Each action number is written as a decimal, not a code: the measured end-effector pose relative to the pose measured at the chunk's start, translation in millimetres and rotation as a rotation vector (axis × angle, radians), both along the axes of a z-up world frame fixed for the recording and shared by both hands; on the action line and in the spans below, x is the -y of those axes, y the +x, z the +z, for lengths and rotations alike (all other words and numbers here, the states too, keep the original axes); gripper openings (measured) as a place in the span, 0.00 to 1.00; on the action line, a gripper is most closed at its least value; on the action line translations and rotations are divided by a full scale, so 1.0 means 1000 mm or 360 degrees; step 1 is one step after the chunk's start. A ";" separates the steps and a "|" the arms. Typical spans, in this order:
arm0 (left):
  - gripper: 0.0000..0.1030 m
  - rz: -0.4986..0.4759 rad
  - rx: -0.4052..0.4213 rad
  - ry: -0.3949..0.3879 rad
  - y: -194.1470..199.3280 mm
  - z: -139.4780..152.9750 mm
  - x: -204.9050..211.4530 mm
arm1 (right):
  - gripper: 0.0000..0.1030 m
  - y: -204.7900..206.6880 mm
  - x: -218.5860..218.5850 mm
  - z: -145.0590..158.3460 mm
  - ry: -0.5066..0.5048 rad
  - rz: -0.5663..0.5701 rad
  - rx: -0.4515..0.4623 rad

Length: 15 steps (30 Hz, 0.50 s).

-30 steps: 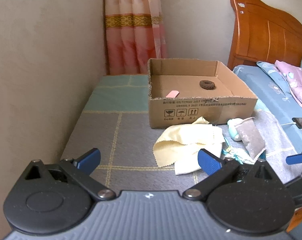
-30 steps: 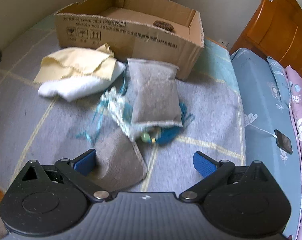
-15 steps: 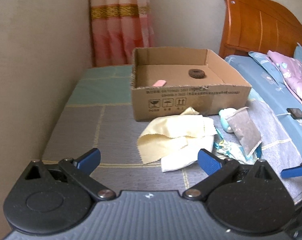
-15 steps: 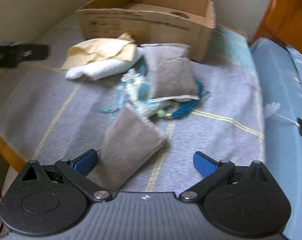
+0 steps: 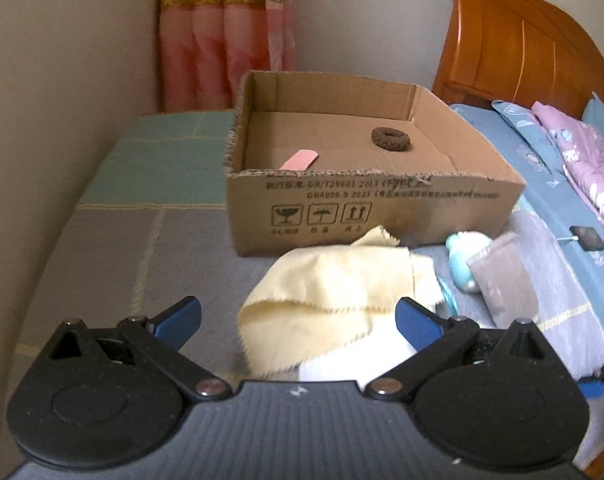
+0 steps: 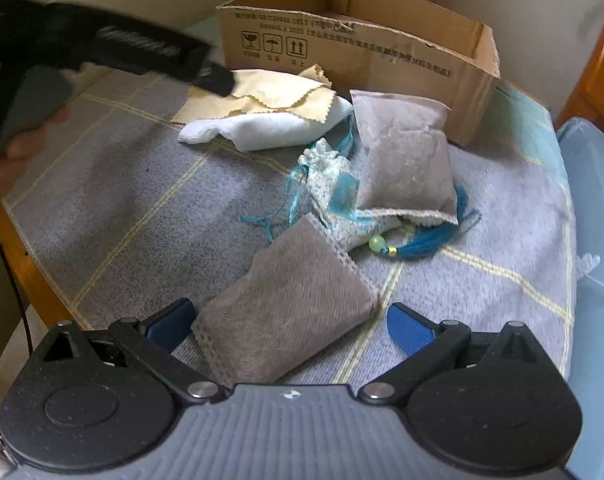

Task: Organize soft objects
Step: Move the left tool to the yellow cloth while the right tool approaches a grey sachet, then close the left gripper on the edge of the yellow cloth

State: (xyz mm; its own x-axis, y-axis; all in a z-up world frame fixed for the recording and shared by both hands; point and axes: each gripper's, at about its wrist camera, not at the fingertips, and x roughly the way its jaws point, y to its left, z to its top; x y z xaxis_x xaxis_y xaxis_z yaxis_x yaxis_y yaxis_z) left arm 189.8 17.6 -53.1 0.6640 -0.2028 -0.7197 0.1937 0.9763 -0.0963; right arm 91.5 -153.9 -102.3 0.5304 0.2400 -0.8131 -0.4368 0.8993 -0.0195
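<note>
A cardboard box (image 5: 382, 208) holds a brown ring (image 5: 390, 139) and a pink strip (image 5: 300, 159). In front of it lies a yellow cloth (image 5: 334, 292) over a white cloth (image 6: 269, 130). My left gripper (image 5: 297, 316) is open just above the yellow cloth. My right gripper (image 6: 287, 320) is open around the near end of a grey pouch (image 6: 289, 300). Beyond it lie a teal floral sachet (image 6: 334, 188) with a tassel (image 6: 426, 242) and a second grey pouch (image 6: 406, 160).
The grey checked blanket (image 6: 121, 200) covers the surface, with a wooden edge (image 6: 21, 264) at the left. A blue bedsheet (image 5: 542, 168), a wooden headboard (image 5: 514, 48) and a curtain (image 5: 221, 32) lie behind. The left gripper's body (image 6: 113, 48) crosses the right wrist view.
My left gripper has moved forward and right over the yellow cloth. My right gripper has drawn back and shifted left, so the near grey pouch now lies between its fingers.
</note>
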 end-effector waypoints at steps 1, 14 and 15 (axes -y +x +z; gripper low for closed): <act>0.99 -0.0006 -0.0023 -0.0018 0.007 -0.003 0.001 | 1.00 0.001 0.001 0.000 0.0002 0.0011 0.0005; 0.87 -0.0083 -0.0145 -0.0157 0.032 -0.020 0.018 | 1.00 0.002 0.003 -0.002 0.0024 0.0051 0.0059; 0.78 -0.0082 -0.0134 -0.0121 0.031 -0.020 0.021 | 1.00 0.002 0.003 -0.002 0.0025 0.0050 0.0061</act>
